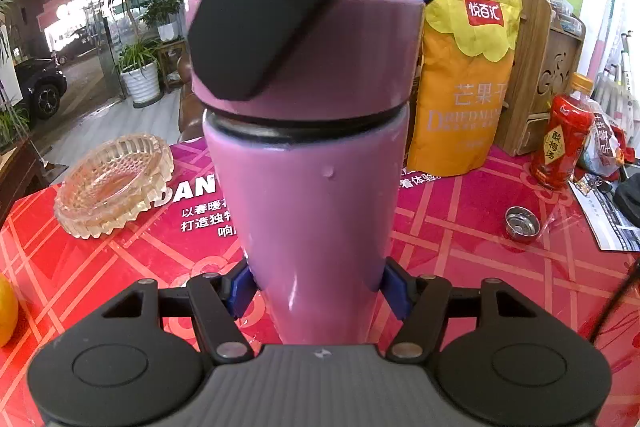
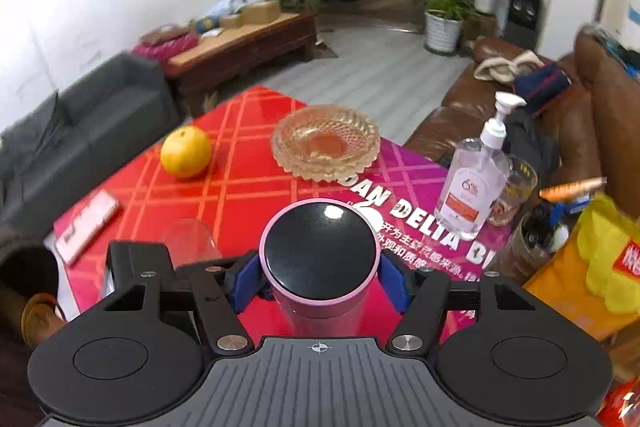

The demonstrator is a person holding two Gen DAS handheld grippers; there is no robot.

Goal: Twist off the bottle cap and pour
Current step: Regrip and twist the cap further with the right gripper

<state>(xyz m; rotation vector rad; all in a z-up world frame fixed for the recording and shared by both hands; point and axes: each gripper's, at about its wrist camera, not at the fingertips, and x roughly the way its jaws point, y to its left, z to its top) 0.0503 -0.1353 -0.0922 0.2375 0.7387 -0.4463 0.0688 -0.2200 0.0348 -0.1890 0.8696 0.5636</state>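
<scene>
The pink bottle [image 1: 316,227] stands upright on the red patterned tabletop [image 1: 460,251], glossy, with a small dent or droplet high on its body. Its pink cap [image 2: 319,251] has a flat black top; a dark ring and a thin gap show at the seam between cap and body.

The left gripper [image 1: 316,285] is closed on the lower body, blue pads touching both sides. The right gripper [image 2: 319,281] is clamped on the cap from above, pads against its rim.

Legible writing: the tabletop reads "DAN DELTA". A yellow snack bag [image 1: 464,79] behind the bottle carries a red "悦百汇" patch and "芒果干". A red drink bottle [image 1: 562,143] shows "酸梅汤". A clear pump bottle [image 2: 474,183] has an orange label, its text too small to read.
</scene>
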